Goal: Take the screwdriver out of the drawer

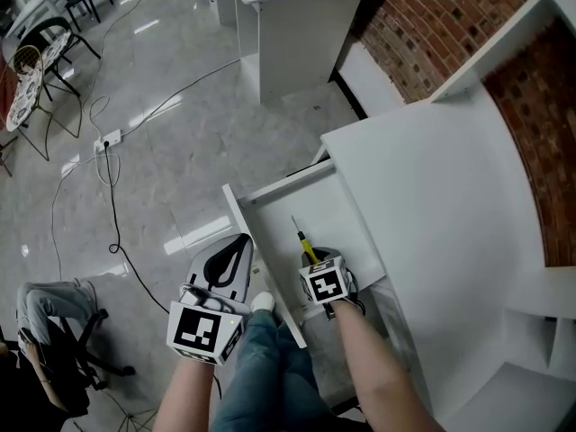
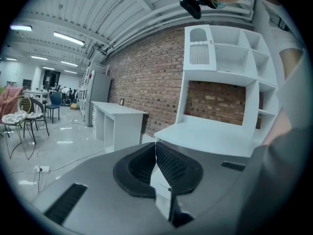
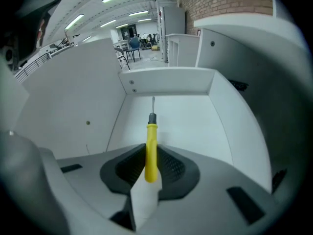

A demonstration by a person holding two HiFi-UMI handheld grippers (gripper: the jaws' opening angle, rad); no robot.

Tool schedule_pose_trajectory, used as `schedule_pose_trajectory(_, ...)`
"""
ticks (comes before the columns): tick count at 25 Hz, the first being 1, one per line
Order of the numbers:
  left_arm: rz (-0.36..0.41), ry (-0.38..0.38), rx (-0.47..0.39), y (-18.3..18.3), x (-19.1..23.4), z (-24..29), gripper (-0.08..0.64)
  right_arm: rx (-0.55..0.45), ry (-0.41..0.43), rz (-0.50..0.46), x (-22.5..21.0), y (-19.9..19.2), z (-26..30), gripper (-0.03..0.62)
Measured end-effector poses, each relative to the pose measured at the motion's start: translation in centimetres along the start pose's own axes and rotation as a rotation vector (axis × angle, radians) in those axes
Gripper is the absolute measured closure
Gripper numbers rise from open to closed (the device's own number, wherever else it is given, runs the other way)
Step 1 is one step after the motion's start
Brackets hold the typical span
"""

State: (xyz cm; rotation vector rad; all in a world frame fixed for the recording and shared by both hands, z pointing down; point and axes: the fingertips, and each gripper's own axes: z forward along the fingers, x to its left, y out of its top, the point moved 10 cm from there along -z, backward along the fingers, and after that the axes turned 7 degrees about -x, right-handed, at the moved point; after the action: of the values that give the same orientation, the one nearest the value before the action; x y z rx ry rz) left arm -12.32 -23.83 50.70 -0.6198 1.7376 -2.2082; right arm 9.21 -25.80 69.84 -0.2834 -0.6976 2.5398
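The screwdriver (image 1: 304, 241), with a yellow handle and a thin metal shaft, lies in the open white drawer (image 1: 270, 192) under the desk top (image 1: 432, 196). My right gripper (image 1: 319, 259) points steeply down into the drawer. In the right gripper view the yellow handle of the screwdriver (image 3: 151, 146) stands between the black pads of my right gripper (image 3: 151, 155), and both pads touch it; the shaft points toward the drawer's far wall (image 3: 168, 80). My left gripper (image 1: 238, 243) hovers outside the drawer's front panel, jaws together with nothing in them, as the left gripper view (image 2: 155, 148) confirms.
The person's legs in jeans (image 1: 261, 367) are below the drawer. A white cabinet (image 1: 288, 16) stands farther off by the brick wall (image 1: 432, 16). Cables and a power strip (image 1: 108, 139) lie on the glossy floor, chairs (image 1: 36, 61) at the left. A white shelf unit (image 2: 230, 67) tops the desk.
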Motion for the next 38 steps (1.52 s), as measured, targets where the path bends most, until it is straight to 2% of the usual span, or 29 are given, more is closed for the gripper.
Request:
schedule_pose_trajectory(5,0.029,-0.028,-0.018,1.5,-0.9,-1.0,0.545,-0.088,0.007,-0.081,0.7,2.6,-4.4,0.514)
schedule_pose_trajectory(9,0.044,-0.036,-0.03,2.8,-1.2,-1.3,0.545,-0.141,-0.006,-0.106,1.1,4.2,-8.0,0.514)
schedule_pose_trajectory(22,0.077,-0.071,-0.113,7.7,-3.5,-1.9,0.545,-0.303,-0.078,-0.089,0.2,5.8,-18.8,0.512)
schedule_pose_trajectory(30,0.077,-0.133,-0.107,8.1,-6.1,1.0,0.545,-0.367,-0.193,0.003,-4.5,4.2,-23.1,0.511)
schedule_pose_trajectory(38,0.088,-0.189,-0.089,8.3,-8.8,4.5,0.545,-0.348,-0.281,0.076,-10.9,2.5,-24.5,0.511)
